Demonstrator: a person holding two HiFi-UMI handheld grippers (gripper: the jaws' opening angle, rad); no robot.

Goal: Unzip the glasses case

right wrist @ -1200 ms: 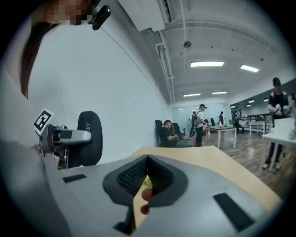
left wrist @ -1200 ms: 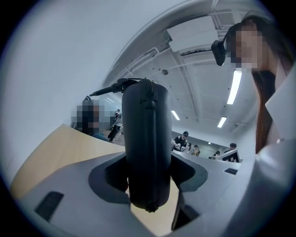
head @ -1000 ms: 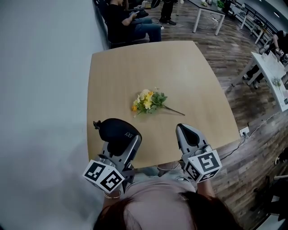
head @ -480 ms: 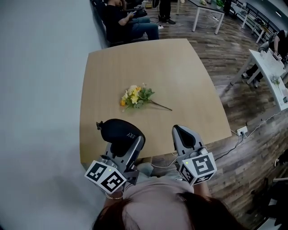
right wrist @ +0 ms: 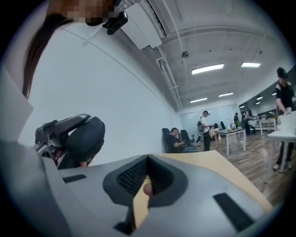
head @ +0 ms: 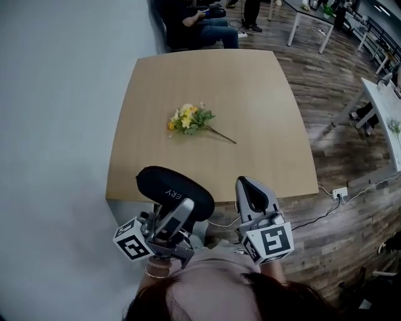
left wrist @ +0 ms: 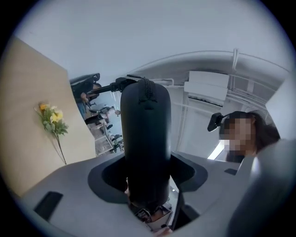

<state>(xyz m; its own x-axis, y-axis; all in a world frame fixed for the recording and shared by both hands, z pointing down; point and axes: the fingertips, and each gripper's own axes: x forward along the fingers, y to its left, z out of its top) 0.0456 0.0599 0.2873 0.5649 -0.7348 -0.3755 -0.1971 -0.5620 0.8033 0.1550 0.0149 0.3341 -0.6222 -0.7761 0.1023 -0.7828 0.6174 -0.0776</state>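
Observation:
My left gripper (head: 176, 210) is shut on a black glasses case (head: 175, 190), held up in the air just off the near edge of the wooden table (head: 250, 94). In the left gripper view the case (left wrist: 145, 139) stands between the jaws, its closed zipper (left wrist: 147, 90) running over the top end. My right gripper (head: 250, 188) is beside it to the right, shut and empty, and apart from the case. The right gripper view shows its jaws (right wrist: 148, 178) together and the case (right wrist: 83, 136) off to the left.
A small bunch of yellow flowers (head: 190, 120) lies mid-table. A plain wall runs along the left. People sit on chairs (head: 200, 19) beyond the far edge. White tables (head: 307, 19) stand at the back right, and a socket strip with cable (head: 341, 191) lies on the wood floor.
Both grippers have drawn back toward me, from over the table's near edge to just off it. The left gripper has rolled, so the case now lies more crosswise.

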